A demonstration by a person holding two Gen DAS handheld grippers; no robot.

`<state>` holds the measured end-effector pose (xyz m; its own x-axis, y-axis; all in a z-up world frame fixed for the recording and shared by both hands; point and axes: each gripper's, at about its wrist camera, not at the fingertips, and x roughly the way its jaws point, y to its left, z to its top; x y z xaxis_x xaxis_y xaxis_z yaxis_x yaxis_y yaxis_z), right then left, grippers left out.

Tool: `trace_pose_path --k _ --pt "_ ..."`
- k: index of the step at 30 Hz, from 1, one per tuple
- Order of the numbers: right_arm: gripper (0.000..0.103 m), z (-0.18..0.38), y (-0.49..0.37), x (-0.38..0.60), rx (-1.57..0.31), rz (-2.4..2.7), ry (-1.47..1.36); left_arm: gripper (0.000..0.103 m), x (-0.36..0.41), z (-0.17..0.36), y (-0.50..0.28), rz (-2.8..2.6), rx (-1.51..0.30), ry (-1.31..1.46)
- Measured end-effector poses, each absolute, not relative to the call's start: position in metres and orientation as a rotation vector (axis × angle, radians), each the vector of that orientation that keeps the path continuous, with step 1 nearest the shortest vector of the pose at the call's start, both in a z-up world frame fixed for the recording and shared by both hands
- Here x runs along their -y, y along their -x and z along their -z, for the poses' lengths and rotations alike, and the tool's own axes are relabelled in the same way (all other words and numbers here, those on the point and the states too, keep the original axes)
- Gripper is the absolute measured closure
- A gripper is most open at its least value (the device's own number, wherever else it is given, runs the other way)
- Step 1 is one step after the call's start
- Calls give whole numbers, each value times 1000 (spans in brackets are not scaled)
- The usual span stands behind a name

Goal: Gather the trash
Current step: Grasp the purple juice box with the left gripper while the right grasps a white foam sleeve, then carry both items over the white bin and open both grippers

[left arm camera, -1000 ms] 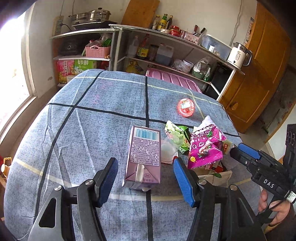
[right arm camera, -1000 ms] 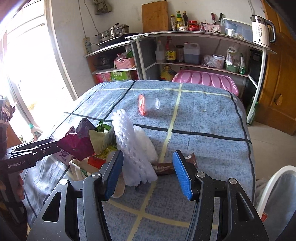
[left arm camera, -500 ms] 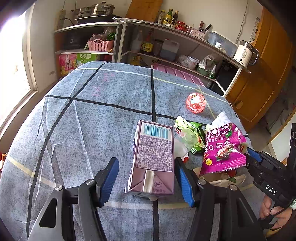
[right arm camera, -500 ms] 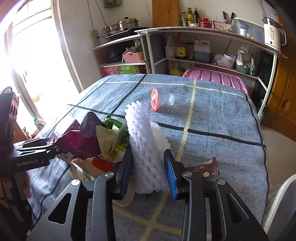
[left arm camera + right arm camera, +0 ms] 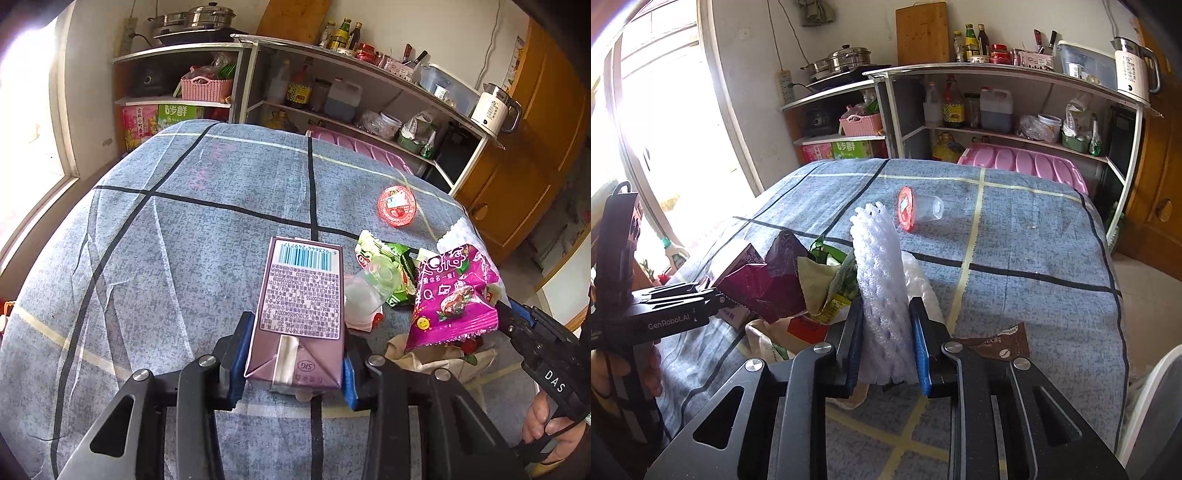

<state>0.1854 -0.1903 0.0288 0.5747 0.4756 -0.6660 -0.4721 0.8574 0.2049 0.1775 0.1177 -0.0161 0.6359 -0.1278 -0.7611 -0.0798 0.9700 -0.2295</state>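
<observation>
the purple drink carton point(image 5: 301, 314) lies flat on the blue-grey checked tablecloth point(image 5: 184, 258), barcode end pointing away, folded end toward the left gripper point(image 5: 293, 358). that gripper's jaws are closing, and the blue pads point(image 5: 240, 354) already press on both long sides of the carton. the carton's underside and near bottom corner are hidden behind the jaws.

just right of it sits a heap of rubbish: a magenta snack bag point(image 5: 452, 299), a green wrapper point(image 5: 384, 258), and a clear crumpled cup point(image 5: 369, 291) touching the carton's side. what lies under the heap is hard to make out, only a pale cloth or paper bag point(image 5: 443, 362) showing at its edge.

the white foam fruit sleeve point(image 5: 882, 295) stands upright at the heap's near side, and the right gripper point(image 5: 884, 339) is closing on it, pads squeezing its lower part; the sleeve's base is cut off behind the fingers. a white plastic bag point(image 5: 919, 284) peeks out behind it.

a brown coffee sachet point(image 5: 993, 341) lies partly hidden by the right finger. farther up the cloth, well apart, a clear jelly cup with a red lid point(image 5: 916, 208) lies on its side.

a hand point(image 5: 546, 421) holds the right gripper's handle at the frame edge. beyond the table stand kitchen shelves point(image 5: 997, 96) with bottles and a white kettle point(image 5: 1132, 70); the window glare washes out the left side.
</observation>
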Motion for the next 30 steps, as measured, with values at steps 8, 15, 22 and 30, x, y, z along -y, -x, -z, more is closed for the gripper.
trace_pose_path --k 8,15,22,30 --pt "78 -35 -179 197 -761 -548 -34 63 -114 5 -168 33 -856 244" --pt "78 -45 -170 211 -734 -527 -67 63 -104 -13 -154 45 -825 222" --pt "78 -57 -160 231 -707 -510 -98 63 -81 -35 -141 77 -790 192" --pt "78 -73 -140 261 -666 -471 -125 63 -42 -57 -124 135 -745 150"
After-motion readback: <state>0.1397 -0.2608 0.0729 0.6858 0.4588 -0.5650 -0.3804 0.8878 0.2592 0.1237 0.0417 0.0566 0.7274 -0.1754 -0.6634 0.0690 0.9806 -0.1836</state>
